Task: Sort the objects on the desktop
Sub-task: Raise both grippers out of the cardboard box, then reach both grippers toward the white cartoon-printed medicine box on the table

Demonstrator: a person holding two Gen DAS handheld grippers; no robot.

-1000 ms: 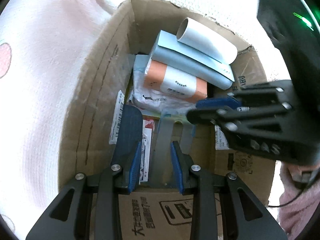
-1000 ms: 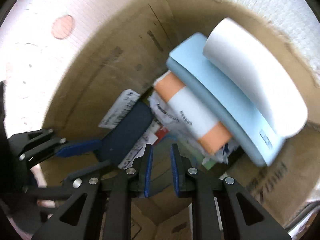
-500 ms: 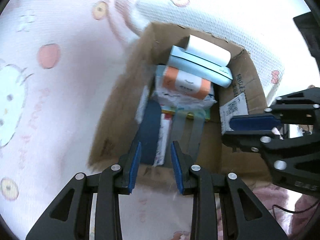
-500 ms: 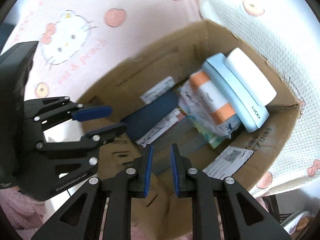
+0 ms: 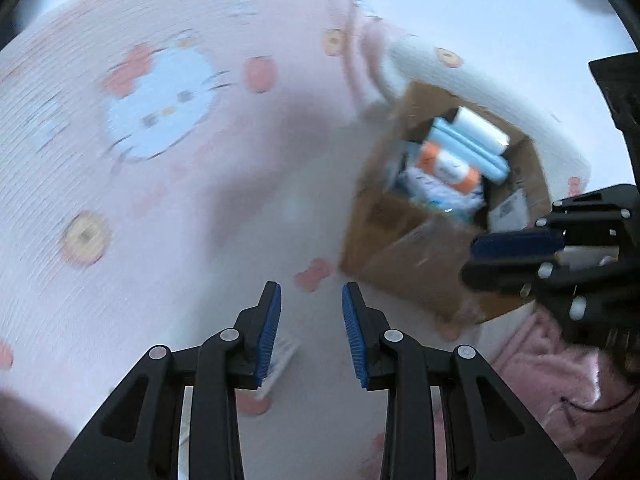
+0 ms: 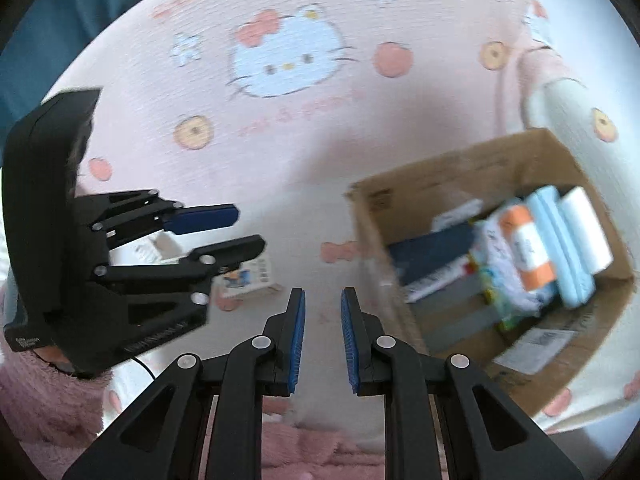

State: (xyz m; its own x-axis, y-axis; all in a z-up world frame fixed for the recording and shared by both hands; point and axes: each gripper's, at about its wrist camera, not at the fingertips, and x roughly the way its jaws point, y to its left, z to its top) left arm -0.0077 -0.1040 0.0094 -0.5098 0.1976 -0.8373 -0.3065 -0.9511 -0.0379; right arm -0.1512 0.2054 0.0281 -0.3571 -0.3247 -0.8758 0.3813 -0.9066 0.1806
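The cardboard box [image 6: 460,160] stands on the right of a pink cartoon-print cloth. It holds a dark blue book [image 6: 432,248], an orange and white pack [image 6: 528,244], a light blue box [image 6: 560,240] and a white roll [image 6: 588,228]. My left gripper [image 5: 312,296] hovers over the cloth left of the box [image 5: 400,248], its jaws opening with nothing between them. My right gripper [image 6: 322,300] hangs just left of the box, its jaws a narrow gap apart and empty. Each gripper shows in the other's view: the right gripper [image 5: 472,258] and the left gripper [image 6: 248,228].
A small printed card box [image 6: 248,280] and a white box [image 6: 156,248] lie on the cloth beneath the left gripper. A blurred white striped item [image 5: 280,356] lies by the left fingers. Pink fuzzy sleeves [image 6: 40,392] sit at the near edge.
Both grippers have risen out of the cardboard box and swung left over the cloth. The left jaws have widened. The box contents stay in place.
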